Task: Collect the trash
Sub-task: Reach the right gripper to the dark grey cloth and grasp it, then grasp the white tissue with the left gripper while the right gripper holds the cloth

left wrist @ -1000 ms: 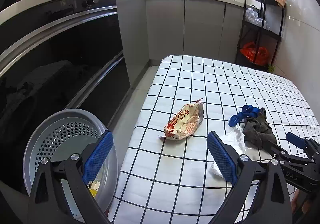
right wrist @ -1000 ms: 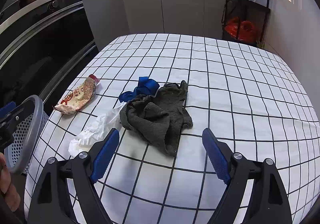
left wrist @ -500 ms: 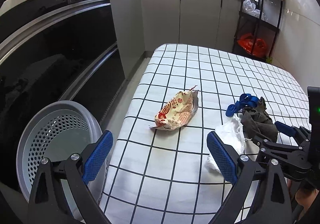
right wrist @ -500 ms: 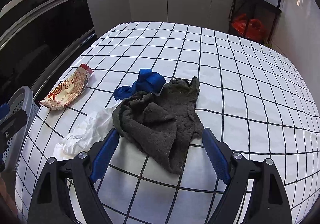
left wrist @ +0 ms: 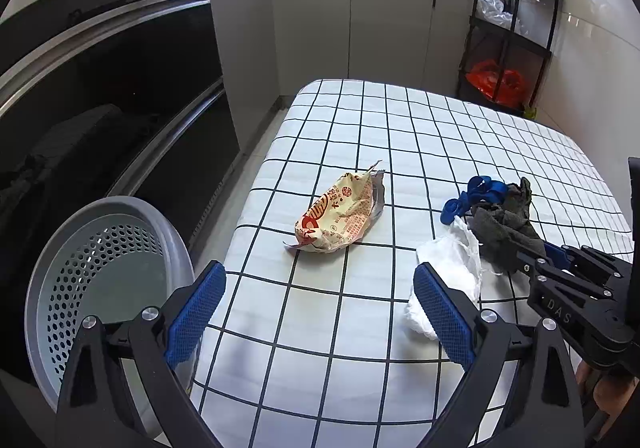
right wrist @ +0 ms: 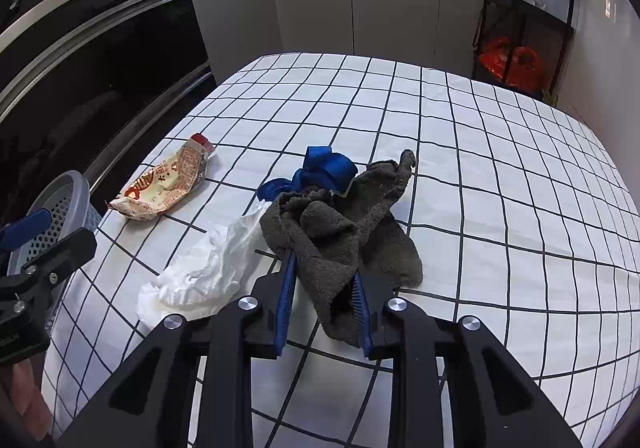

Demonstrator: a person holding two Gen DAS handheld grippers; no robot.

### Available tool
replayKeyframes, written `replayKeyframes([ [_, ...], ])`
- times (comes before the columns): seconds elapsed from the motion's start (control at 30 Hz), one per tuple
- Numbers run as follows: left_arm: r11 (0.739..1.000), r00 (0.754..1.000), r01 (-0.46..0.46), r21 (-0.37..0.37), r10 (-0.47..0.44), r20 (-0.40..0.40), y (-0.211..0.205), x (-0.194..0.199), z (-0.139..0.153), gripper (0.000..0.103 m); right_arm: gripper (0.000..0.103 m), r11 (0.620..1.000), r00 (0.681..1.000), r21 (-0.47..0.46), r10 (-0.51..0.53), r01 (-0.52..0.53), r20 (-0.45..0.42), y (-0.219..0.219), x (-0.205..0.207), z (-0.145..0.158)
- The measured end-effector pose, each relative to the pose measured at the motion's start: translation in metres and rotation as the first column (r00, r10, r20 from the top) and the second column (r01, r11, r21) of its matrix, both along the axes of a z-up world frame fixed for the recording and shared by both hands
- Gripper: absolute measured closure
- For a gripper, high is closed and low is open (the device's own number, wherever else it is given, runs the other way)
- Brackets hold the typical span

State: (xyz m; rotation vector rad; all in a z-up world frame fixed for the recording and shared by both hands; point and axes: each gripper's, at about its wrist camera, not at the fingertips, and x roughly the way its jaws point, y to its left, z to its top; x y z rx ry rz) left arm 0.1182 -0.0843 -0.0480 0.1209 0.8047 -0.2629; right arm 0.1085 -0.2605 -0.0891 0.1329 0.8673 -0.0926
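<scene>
The right gripper is closing its jaws on the grey rag at the tabletop's near side; the left gripper's jaws stand spread near the wrapper.

a crumpled snack wrapper, cream with red print, lies on its side near the table's left edge. a wad of white tissue lies flat to its right, touching a rumpled dark grey cloth. a twisted blue strip sits at the cloth's far edge, partly under it. a grey perforated bin stands just beside the table's left edge, open-topped.
</scene>
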Motion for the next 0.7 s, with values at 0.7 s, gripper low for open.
replayKeyframes([
  [0.7,0.994,0.992,0.108,-0.030,-0.109,-0.057,-0.029,-0.006,-0.015,0.010,0.081,0.991,0.985,0.102,-0.100,0.086,0.138,-0.030,-0.056,0.052],
])
